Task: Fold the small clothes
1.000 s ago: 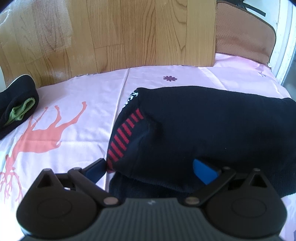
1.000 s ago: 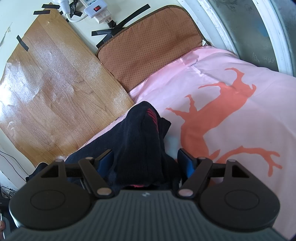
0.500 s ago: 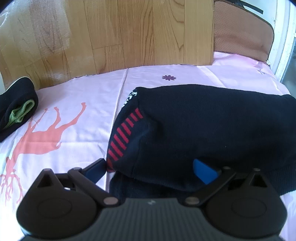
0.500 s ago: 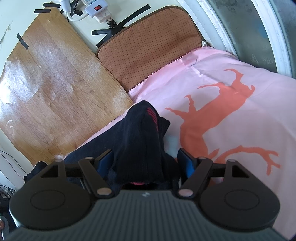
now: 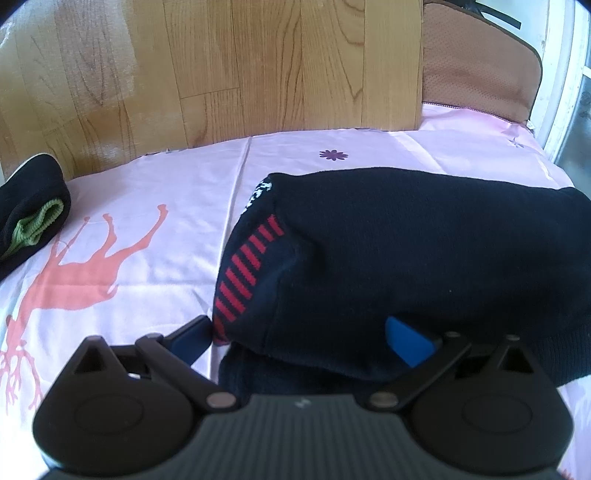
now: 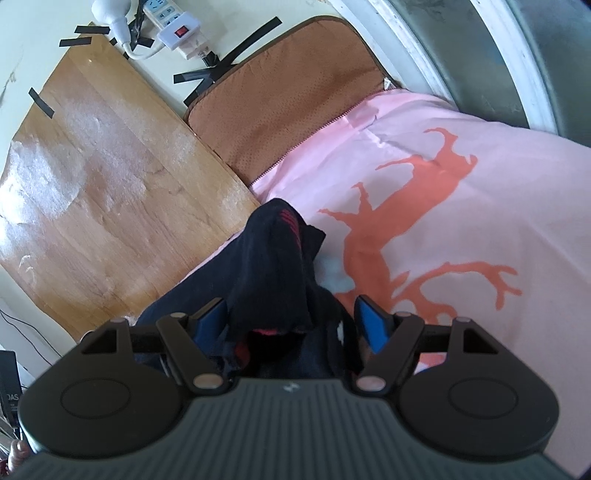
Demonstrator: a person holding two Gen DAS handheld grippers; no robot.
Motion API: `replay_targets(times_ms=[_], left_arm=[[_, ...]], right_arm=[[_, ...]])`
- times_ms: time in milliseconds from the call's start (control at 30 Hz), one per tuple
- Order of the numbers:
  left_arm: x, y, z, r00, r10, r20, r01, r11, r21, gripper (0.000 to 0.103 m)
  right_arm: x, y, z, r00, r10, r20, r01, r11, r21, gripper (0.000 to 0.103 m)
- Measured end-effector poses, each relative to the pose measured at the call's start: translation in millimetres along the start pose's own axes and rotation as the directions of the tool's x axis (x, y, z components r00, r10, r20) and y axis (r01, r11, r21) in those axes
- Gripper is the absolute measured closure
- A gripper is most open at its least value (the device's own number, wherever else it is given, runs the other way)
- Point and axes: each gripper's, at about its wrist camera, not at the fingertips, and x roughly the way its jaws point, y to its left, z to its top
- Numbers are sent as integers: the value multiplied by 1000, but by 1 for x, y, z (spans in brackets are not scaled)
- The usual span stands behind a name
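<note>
A dark navy sock with red stripes (image 5: 406,243) lies folded on the pink deer-print sheet (image 5: 155,206). My left gripper (image 5: 299,336) is wide open, with the sock's near edge lying between its blue pads and over the right one. In the right wrist view the sock's other end (image 6: 277,266) stands bunched up between the pads of my right gripper (image 6: 295,321), which is open around it; the pads do not press the cloth.
A rolled dark sock with a green cuff (image 5: 33,214) lies at the far left. A wood-grain panel (image 5: 258,74) and a brown cushion (image 6: 280,110) stand behind the sheet. A power strip (image 6: 173,29) is taped to the wall. A window frame (image 6: 461,55) is at right.
Both grippers have edged slightly forward over the sock. The jaws have not visibly changed.
</note>
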Motion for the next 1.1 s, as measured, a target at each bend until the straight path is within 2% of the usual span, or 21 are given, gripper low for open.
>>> replay_targets(times_ms=[300,333,367,400,433,533,633,700,833,1100], left_arm=[[1,6,-2,999,-32,5,32,999,-23,0],[1,7,-2,999,-39,5,39,999,-26,0],[2,8,-2,999,-45,4,45,999,-29,0],[2,9,-1,999,-51,4,51,998,-33,0],[2,10,-1,998,-57,4,57,998,-35,0],[2,11,-2,998,-62,8,63,998,-31,0],[1,13,-2,997,-72,9,72,997,-24,0],[0,15,-1,996,-85,9,85,996,-25,0],[-3,28,-1,992,-126,11,126,991,-44,0],[-39,99,4,976,-143,162,168,974,-151,0]], right_arm=[[11,14,-3,999,-55,3,55,997,-54,27],[12,17,-3,997,-72,1,72,995,-72,35],[14,19,-4,996,-92,-4,91,992,-89,39],[15,22,-4,994,-108,-11,107,989,-101,47],[17,23,-4,993,-113,-26,110,989,-100,59],[16,26,-1,993,-110,-50,106,992,-73,76],[5,46,3,997,-82,-15,79,990,-115,79],[0,68,5,998,-59,10,59,982,-182,80],[1,116,1,999,-30,33,40,937,-346,80],[23,180,-17,1000,7,12,0,842,-539,81]])
